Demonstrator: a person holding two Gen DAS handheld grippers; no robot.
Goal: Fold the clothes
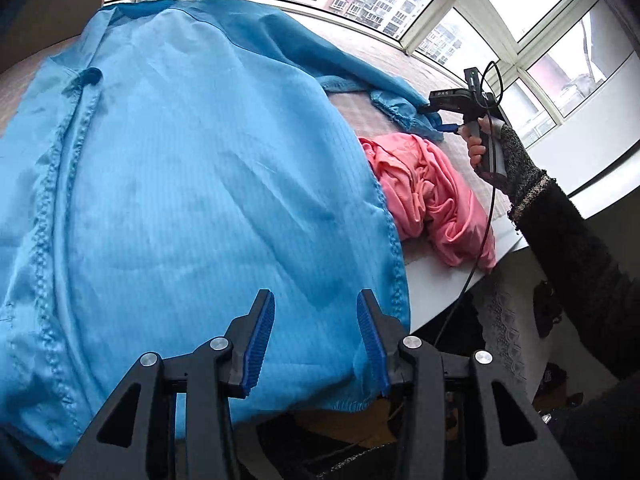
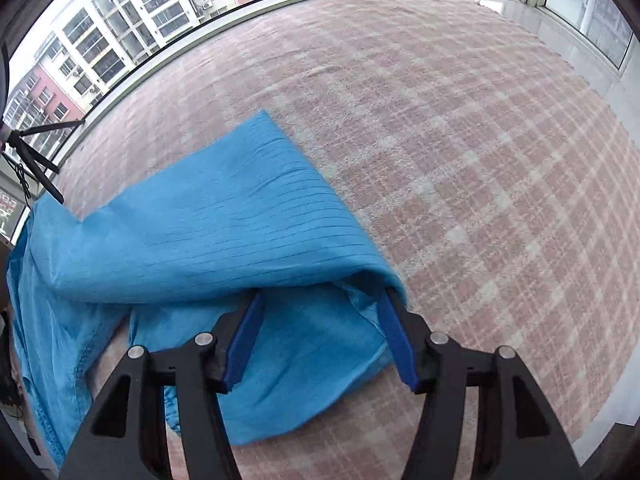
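Garment (image 1: 192, 168): blue, striped, inside-out | L fingers (image 1: 316, 320) apart, empty | R fingers (image 2: 320, 312) apart, sleeve draped.

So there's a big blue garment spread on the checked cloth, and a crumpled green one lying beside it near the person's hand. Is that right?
Not quite: the crumpled garment is pink, not green. The left wrist view shows it bunched up beside the blue garment, on the checked cloth near the person's hand.
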